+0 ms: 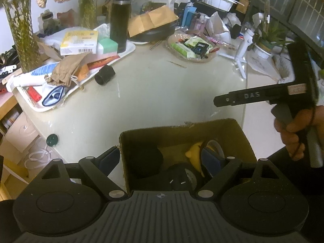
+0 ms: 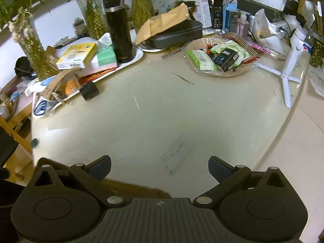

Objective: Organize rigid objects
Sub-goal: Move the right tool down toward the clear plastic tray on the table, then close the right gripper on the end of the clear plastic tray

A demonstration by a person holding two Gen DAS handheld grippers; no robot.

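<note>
The left claw (image 1: 164, 160) is seen spread wide across one wall of the open brown cardboard box (image 1: 232, 129), nothing gripped. The right claw (image 2: 160, 168) is held wide open and empty above the pale glossy tabletop (image 2: 162, 111). A short black plastic cylinder (image 1: 104, 75) is left lying on its side just beside the white tray (image 1: 129, 50). It is judged light, stiff and smooth, likely to roll; a hold across its round body is advised.
</note>
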